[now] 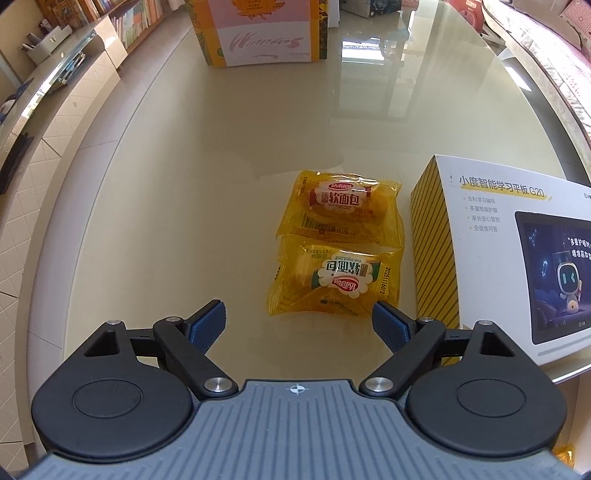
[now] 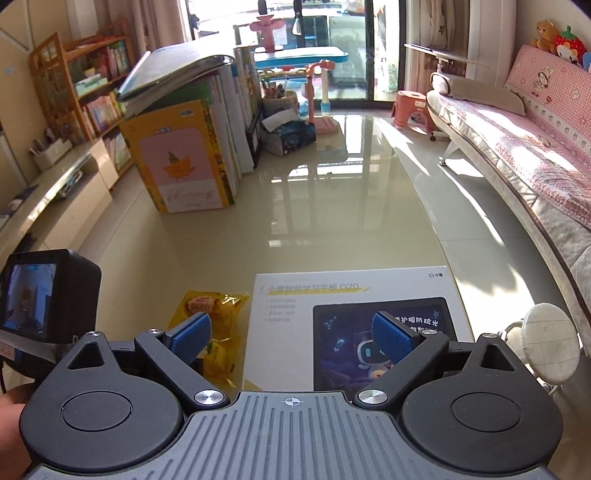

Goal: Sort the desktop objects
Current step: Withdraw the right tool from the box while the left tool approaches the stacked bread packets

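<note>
Two yellow bread packets lie end to end on the glass table: the far packet (image 1: pixel 341 206) and the near packet (image 1: pixel 334 282). My left gripper (image 1: pixel 299 323) hovers open just short of the near packet, with nothing between its blue pads. To their right lies a white tablet box (image 1: pixel 491 236) with a yellow striped side. In the right wrist view my right gripper (image 2: pixel 291 334) stands open above the tablet box (image 2: pixel 354 295), holding nothing; a bread packet (image 2: pixel 210 306) shows past its left finger. The left gripper's camera (image 2: pixel 48 295) sits at the left edge.
An upright yellow and pink box (image 1: pixel 262 33) stands at the table's far side, with a row of books and folders (image 2: pixel 229 122) behind it. The table edge (image 1: pixel 92 206) curves along the left. A pink sofa (image 2: pixel 535 147) runs along the right, a white round stool (image 2: pixel 550 347) near it.
</note>
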